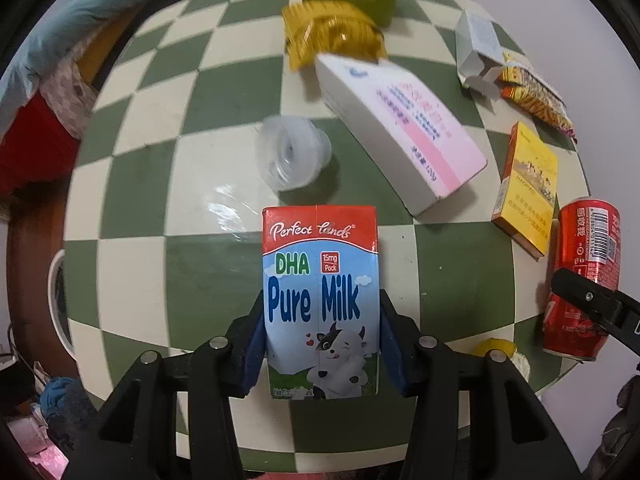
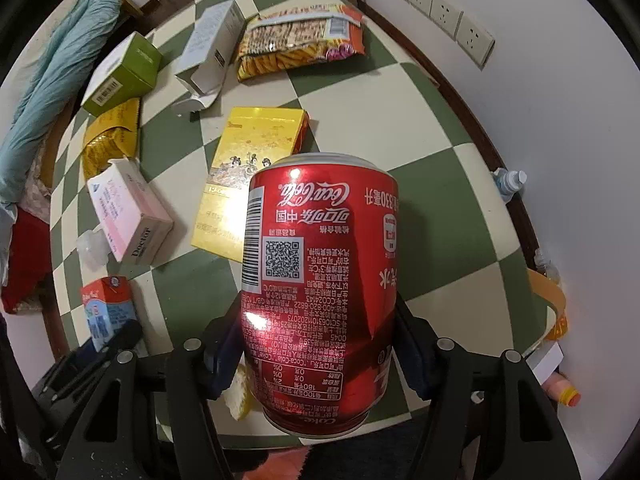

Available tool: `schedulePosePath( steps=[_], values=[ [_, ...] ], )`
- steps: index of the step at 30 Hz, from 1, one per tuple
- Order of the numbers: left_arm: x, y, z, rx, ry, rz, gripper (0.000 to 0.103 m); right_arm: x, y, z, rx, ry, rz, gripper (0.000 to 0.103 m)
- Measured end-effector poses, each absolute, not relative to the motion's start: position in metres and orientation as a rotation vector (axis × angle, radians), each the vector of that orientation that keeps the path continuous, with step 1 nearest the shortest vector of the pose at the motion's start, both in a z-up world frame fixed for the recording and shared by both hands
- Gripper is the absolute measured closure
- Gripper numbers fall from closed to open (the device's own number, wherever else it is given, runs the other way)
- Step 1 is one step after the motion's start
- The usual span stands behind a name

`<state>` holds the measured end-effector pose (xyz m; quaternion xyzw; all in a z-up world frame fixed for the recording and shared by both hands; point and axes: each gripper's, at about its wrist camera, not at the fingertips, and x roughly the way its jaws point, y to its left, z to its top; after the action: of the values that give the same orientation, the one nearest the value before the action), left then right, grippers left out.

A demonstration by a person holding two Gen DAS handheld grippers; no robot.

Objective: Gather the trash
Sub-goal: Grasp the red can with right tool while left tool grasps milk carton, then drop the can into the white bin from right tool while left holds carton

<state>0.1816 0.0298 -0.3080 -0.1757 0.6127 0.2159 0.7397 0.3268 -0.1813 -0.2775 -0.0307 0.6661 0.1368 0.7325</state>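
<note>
The left hand-held gripper [image 1: 322,344] is pinching the milk carton [image 1: 320,300] and the right hand-held gripper [image 2: 320,356] is squeezing the red can [image 2: 320,292], both above the checkered desk [image 1: 192,264]. Each one should be keeping steady pressure (the can is looking already dented) while carrying its piece to the bin, which is not showing here.

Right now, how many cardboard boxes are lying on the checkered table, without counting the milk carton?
4. The green box lies at the far left, the open white box beside it, the yellow box in the middle, and the pink-and-white box at the left. Others may be hidden behind the can.
</note>
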Motion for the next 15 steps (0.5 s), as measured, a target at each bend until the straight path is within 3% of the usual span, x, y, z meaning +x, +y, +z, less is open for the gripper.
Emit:
schedulePosePath(
  steps=[9,15],
  values=[
    [0.143,0.039,-0.212,-0.322,1.111,0.505,0.058,0.294,-0.176,-0.213,-0.022,1.355,0.455,0.036],
    [0.128,0.09,-0.162,-0.323,0.945,0.559,0.058,0.267,-0.131,-0.157,-0.038,1.266,0.604,0.036]
  ],
)
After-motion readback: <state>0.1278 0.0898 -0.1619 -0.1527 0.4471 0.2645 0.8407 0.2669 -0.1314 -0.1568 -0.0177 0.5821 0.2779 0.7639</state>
